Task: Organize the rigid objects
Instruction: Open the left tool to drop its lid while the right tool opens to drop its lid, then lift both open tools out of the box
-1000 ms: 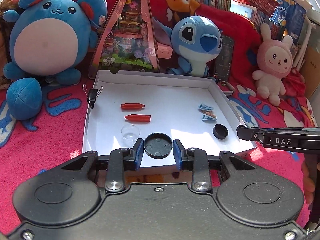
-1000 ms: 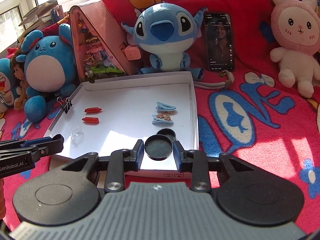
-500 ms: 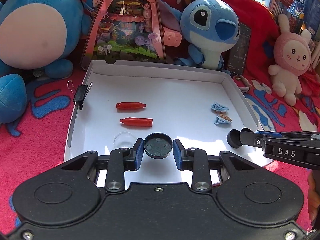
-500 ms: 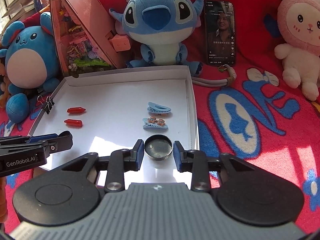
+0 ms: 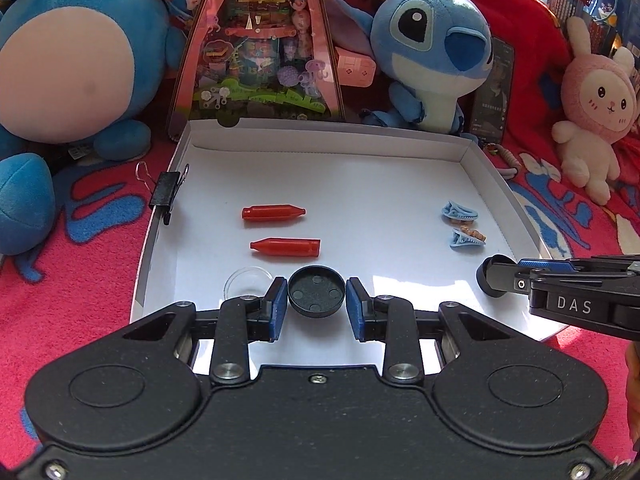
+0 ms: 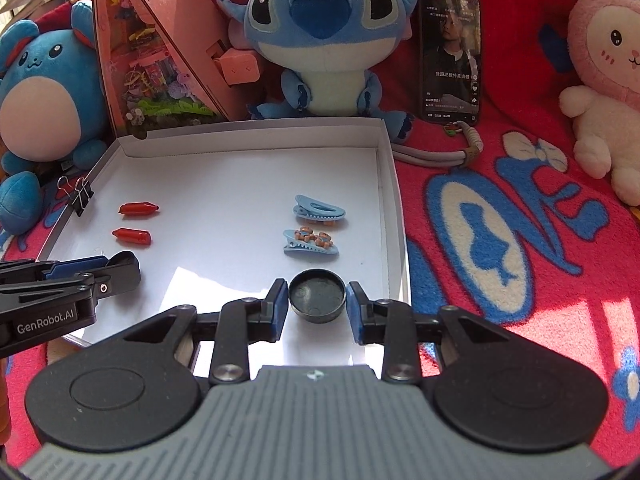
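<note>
Left wrist: both fingers pairs clamp 1 black cap (image 5: 317,296) each; 2 red tubes (image 5: 273,213) lie crosswise.

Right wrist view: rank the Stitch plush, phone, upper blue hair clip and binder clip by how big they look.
1. Stitch plush
2. Phone
3. Upper blue hair clip
4. Binder clip, only slightly smaller-looking than the hair clip, so that order is unsure.

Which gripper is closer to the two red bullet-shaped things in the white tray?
Left. The left gripper, holding a round black cap, sits just below the red bullet-shaped plastic pieces. The right gripper is across the white tray, by the blue hair clips.
</note>
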Demonstrator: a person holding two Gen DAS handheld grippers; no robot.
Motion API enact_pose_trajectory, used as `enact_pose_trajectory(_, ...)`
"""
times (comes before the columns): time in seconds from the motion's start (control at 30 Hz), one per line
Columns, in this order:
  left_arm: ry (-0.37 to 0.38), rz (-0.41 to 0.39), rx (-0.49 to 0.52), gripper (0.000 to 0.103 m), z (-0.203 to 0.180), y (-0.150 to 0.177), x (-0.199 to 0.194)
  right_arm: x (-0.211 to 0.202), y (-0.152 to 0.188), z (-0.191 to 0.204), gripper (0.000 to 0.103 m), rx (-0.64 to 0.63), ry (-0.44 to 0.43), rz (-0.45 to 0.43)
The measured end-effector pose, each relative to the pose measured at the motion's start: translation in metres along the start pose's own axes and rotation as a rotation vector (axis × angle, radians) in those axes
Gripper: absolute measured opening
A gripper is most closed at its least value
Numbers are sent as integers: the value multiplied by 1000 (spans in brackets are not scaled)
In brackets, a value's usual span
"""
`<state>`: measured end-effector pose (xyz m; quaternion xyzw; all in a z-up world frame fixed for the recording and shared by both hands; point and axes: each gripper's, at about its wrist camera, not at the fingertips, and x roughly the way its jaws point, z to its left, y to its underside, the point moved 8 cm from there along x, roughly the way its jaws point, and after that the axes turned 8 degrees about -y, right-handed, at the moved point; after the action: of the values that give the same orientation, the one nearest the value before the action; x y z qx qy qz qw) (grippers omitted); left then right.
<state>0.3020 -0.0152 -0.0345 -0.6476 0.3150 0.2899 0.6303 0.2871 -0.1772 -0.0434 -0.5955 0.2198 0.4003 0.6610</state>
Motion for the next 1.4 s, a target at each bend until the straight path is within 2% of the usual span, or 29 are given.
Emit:
enact_pose_trajectory(0.63,-12,-11,-7,30,3,-1,5,5,-1,0,38,-4,12,-7)
enact_pose_trajectory(0.73,-19,-24,-1,32,3,-1,5,6,-1,-1,41,-4,13,-9)
enact_pose_trajectory(0.83,-17,-46,13,42,1,-1,2,7,0,-2,43,0,13,-13)
enact_pose_trajectory(0.87,-21,-52,19,44,1,-1,1,8,0,-3,46,1,11,-19)
enact_pose_trajectory(0.9,-25,-58,26,47,0,-1,0,7,0,-3,54,3,11,-26)
enact_pose_trajectory(1.03,-24,-71,23,60,0,-1,-6,4,0,-4,64,10,-4,-49)
enact_pose_trajectory(1.17,-27,-96,25,77,1,1,-16,-4,1,0,74,-15,-11,-84)
enact_pose_trajectory(1.4,4,-125,38,85,1,13,-39,-21,11,9,86,-66,-33,-133)
